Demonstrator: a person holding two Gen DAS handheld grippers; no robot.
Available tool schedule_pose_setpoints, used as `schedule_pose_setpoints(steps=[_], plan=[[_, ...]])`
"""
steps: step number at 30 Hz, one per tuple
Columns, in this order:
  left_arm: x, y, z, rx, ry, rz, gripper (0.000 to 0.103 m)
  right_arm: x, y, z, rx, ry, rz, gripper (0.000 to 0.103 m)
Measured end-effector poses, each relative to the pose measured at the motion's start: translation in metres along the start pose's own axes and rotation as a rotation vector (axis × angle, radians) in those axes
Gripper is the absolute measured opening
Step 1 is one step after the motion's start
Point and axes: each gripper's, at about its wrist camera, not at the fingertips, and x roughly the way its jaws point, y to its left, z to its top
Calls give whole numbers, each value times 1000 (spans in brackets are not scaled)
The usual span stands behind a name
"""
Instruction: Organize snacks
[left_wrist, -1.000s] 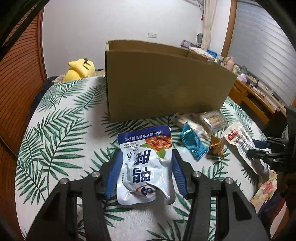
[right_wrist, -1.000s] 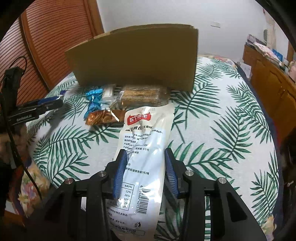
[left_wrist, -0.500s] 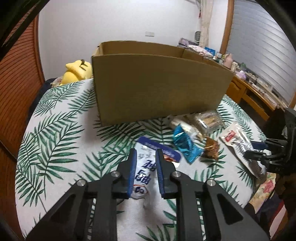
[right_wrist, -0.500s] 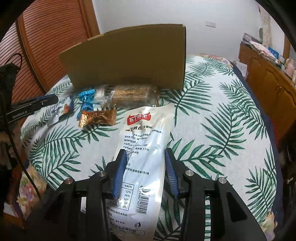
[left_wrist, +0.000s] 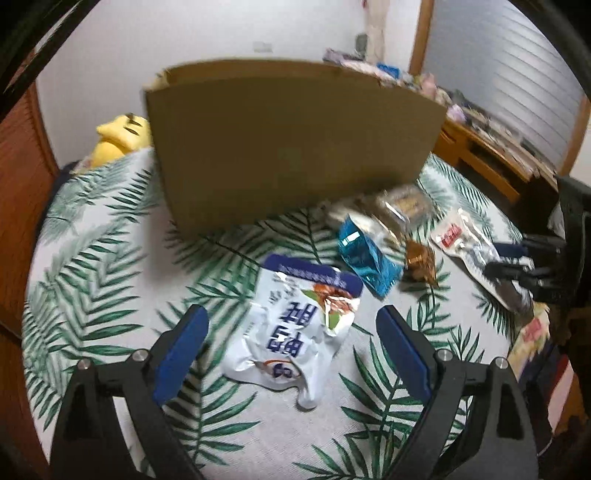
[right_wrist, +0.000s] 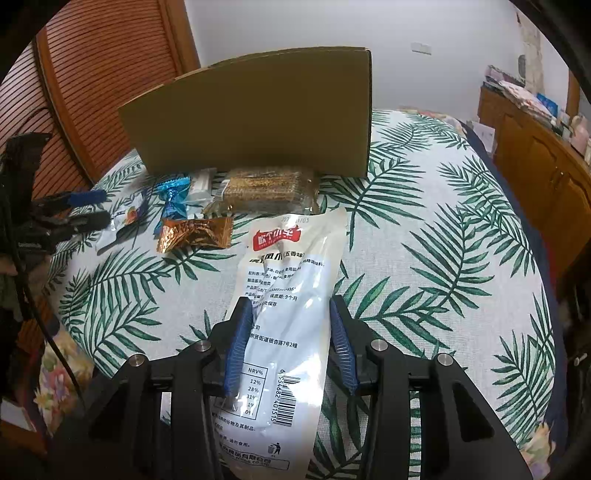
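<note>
My left gripper (left_wrist: 291, 325) is wide open over a crumpled white and blue snack pouch (left_wrist: 295, 332) that lies loose on the leaf-print tablecloth. My right gripper (right_wrist: 288, 332) has its jaws around a long white snack bag (right_wrist: 291, 295); the bag lies flat and fills the gap between the blue pads. A cardboard box (left_wrist: 288, 147) stands behind the snacks; it also shows in the right wrist view (right_wrist: 255, 118). Near it lie a blue candy (left_wrist: 365, 258), a gold candy (right_wrist: 195, 236) and a clear pack of brown bars (right_wrist: 269, 192).
A yellow plush toy (left_wrist: 118, 140) sits left of the box. Wooden cabinets (right_wrist: 535, 147) stand to the right of the table, a slatted wooden door (right_wrist: 92, 74) to the left. The table edge (right_wrist: 546, 295) drops off close on the right.
My left gripper was shut on the white and blue pouch half a second ago; now it is open and the pouch lies crumpled on the cloth. The right gripper has hardly moved.
</note>
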Motion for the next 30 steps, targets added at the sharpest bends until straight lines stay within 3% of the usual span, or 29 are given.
schedule_pose_setpoints(steps=[4,7,9,10,15,22,30], plan=[[16,-8,-1,41,67,12,93,0,0,1,-3,3,-1,43],[17,-17,-3,74,71,41,89,0,0,1,-7,4,-1,43],[14,-20,-5,88,54,63,60,0,0,1,-6,4,0,43],[12,-21,-5,85,58,54,59,0,0,1,-6,4,0,43],[9,-21,-7,85,53,105,57,0,-1,1,-6,4,0,43],[-13,-9,-8,27,-25,66,57,-1,0,2,-17,-1,-8,43],[-30,-22,7,24,-109,58,58,-11,3,7,-31,-41,-11,42]])
